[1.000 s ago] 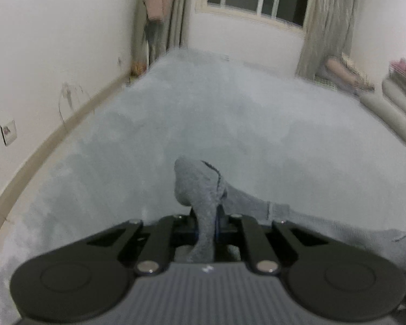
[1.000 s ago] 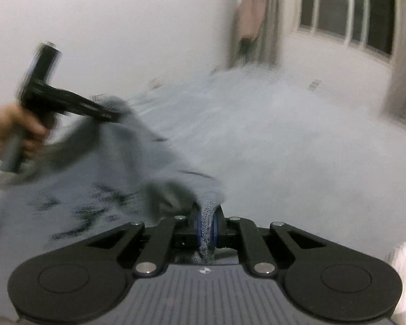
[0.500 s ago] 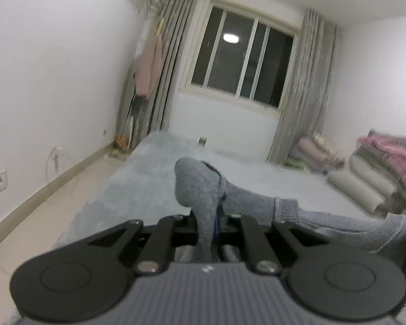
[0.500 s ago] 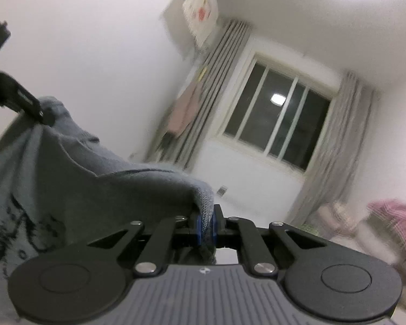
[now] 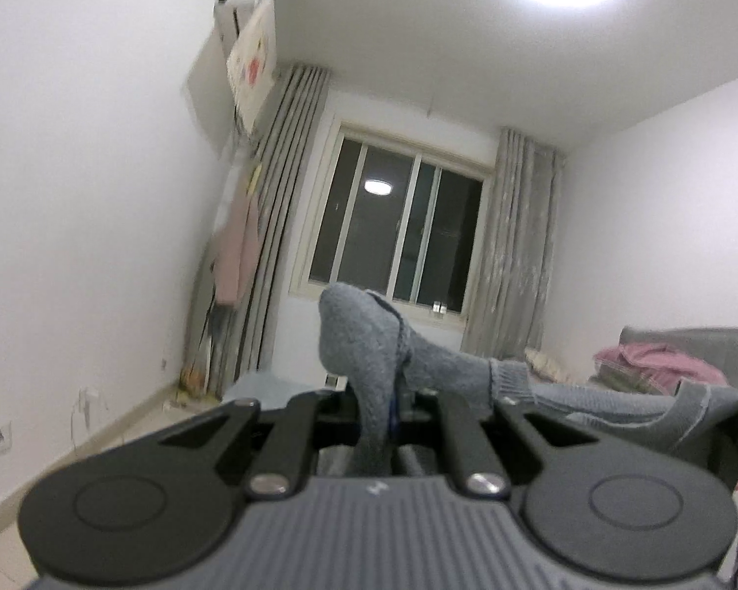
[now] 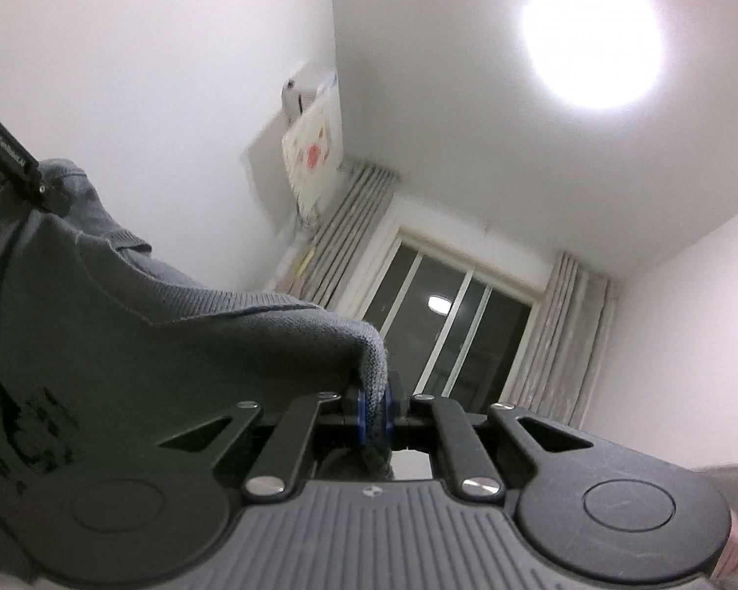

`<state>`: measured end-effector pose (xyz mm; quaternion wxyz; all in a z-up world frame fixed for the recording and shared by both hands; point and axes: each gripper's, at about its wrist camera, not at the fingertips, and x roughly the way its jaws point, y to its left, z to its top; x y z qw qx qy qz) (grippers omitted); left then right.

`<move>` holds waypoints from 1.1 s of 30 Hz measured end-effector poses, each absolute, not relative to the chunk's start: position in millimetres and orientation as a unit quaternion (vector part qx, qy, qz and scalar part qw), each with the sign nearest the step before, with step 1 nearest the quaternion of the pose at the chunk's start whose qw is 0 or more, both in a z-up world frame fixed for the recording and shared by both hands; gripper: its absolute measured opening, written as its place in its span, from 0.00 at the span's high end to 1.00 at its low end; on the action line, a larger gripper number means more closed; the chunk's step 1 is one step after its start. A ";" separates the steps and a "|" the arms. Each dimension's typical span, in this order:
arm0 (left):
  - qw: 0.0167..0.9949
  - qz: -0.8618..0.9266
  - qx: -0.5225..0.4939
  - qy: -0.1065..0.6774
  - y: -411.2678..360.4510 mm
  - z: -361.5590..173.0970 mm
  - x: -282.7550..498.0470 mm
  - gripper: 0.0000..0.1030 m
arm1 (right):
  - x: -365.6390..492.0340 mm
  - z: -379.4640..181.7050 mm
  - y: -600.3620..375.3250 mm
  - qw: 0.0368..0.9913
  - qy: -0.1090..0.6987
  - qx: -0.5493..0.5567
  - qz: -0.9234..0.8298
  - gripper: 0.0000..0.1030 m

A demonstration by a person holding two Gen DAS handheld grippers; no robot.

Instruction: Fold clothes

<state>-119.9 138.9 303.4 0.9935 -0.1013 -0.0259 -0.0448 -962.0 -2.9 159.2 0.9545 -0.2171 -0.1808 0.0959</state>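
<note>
A grey knitted sweater (image 5: 364,344) hangs in the air between both grippers. My left gripper (image 5: 384,413) is shut on a bunched corner of it, and the fabric stretches away to the right past a ribbed cuff (image 5: 511,383). My right gripper (image 6: 375,413) is shut on another edge of the grey sweater (image 6: 172,344), which spreads left and shows a dark pattern (image 6: 29,437). In the right wrist view the left gripper (image 6: 49,196) pinches the sweater's far upper corner at the left edge. The lower part of the garment is hidden below both views.
A dark window (image 5: 398,241) with grey curtains (image 5: 511,255) fills the far wall. A pink garment (image 5: 236,250) hangs at the left by the curtain. Pink folded cloth (image 5: 659,364) lies on a grey sofa at the right. A ceiling lamp (image 6: 590,44) glares overhead.
Both grippers have risen and tilted upward with the sweater, lifting it off the grey carpet. The views now show walls, window and ceiling instead of the floor. Both grips stay shut.
</note>
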 end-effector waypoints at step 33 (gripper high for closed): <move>0.988 -0.006 -0.034 0.152 168.9 272.2 23.9 0.92 | -851.8 111.0 40.1 0.961 -0.014 -0.252 0.116 0.93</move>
